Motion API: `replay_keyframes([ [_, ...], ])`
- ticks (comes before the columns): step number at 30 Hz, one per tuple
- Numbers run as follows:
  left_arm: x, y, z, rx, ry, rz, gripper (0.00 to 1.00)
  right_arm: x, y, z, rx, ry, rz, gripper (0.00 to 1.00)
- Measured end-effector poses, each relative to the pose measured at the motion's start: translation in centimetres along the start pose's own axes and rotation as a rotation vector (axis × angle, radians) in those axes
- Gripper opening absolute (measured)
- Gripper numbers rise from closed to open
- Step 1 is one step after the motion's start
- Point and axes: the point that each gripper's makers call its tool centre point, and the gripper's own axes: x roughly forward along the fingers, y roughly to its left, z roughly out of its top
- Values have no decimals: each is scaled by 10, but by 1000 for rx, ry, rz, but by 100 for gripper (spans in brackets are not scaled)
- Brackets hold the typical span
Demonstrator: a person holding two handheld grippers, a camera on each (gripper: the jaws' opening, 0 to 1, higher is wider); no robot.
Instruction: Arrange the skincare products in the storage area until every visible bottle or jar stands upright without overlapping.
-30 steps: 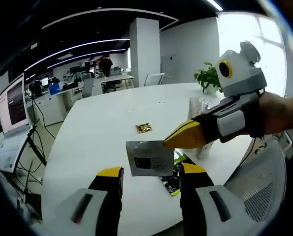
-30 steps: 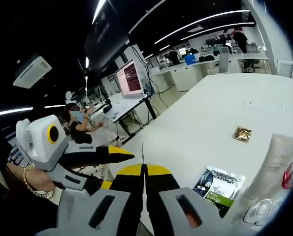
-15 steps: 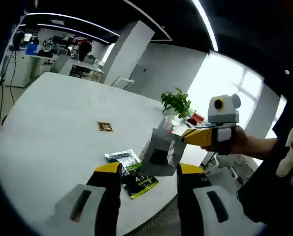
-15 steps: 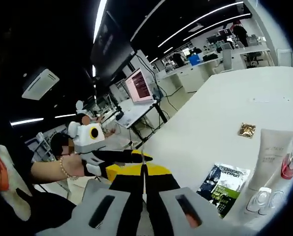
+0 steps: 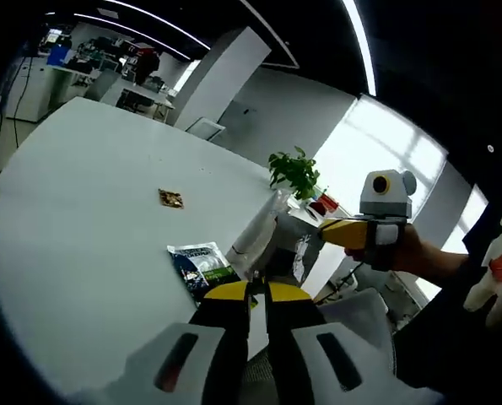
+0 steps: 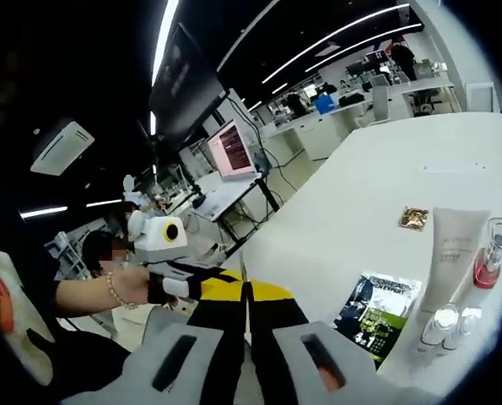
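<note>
In the left gripper view both my left gripper (image 5: 251,291) and my right gripper (image 5: 345,232) pinch one thin sachet (image 5: 294,253) off the worktop (image 5: 82,194) edge and could tear it; in the right gripper view my right gripper (image 6: 247,291) is closed on its edge, the tube (image 6: 449,253) and bottles (image 6: 487,257) upright near the flat packet (image 6: 375,312).
</note>
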Motion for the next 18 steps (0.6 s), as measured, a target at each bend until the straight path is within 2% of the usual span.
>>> replay_keyframes([
  [3, -3, 0, -2, -36, 1, 24, 0, 6, -1, 1, -18, 4, -27, 1],
  [8, -12, 8, -7, -104, 4, 84, 0, 23, -5, 1, -95, 31, -69, 1],
  [9, -14, 9, -8, -122, 9, 84, 0, 27, -8, 0, -129, 48, -88, 1],
  [11, -18, 16, -9, -178, -5, 123, 0, 37, -8, -1, -190, 78, -98, 1],
  [14, -20, 18, -9, -187, -13, 117, 0, 49, -14, 0, -265, 134, -121, 1],
  [17, -22, 29, -9, -233, -19, 156, 0, 66, -21, -2, -344, 198, -126, 1],
  [18, -22, 37, -14, -245, -2, 192, 0, 73, -25, -9, -372, 239, -124, 1],
])
